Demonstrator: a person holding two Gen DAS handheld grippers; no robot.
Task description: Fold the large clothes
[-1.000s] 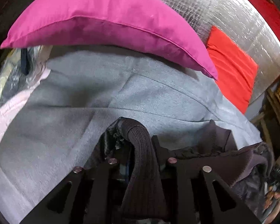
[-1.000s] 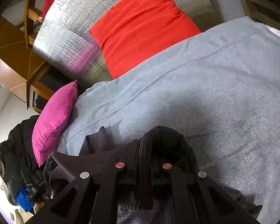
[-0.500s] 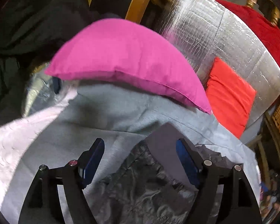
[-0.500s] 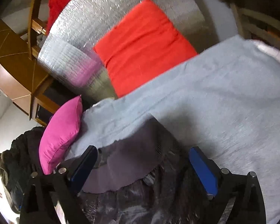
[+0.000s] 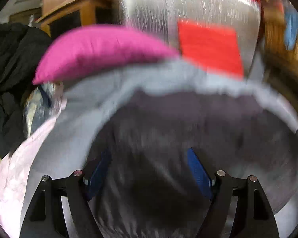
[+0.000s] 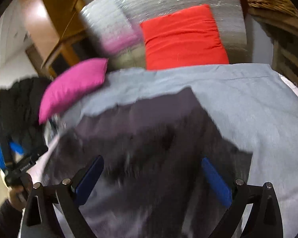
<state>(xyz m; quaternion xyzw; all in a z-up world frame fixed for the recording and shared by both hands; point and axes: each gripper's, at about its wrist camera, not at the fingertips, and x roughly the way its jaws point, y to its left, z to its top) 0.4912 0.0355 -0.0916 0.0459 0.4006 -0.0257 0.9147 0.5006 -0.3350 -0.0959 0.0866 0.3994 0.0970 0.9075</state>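
Jaws spread wide on both the left gripper [image 5: 149,170] and right gripper [image 6: 152,176], nothing pinched — dark garment [image 6: 149,130] lies flat on the grey sheet [image 6: 258,103] below them, near the pink cushion [image 6: 73,83] and red cushion [image 6: 182,37] — left view blurred.
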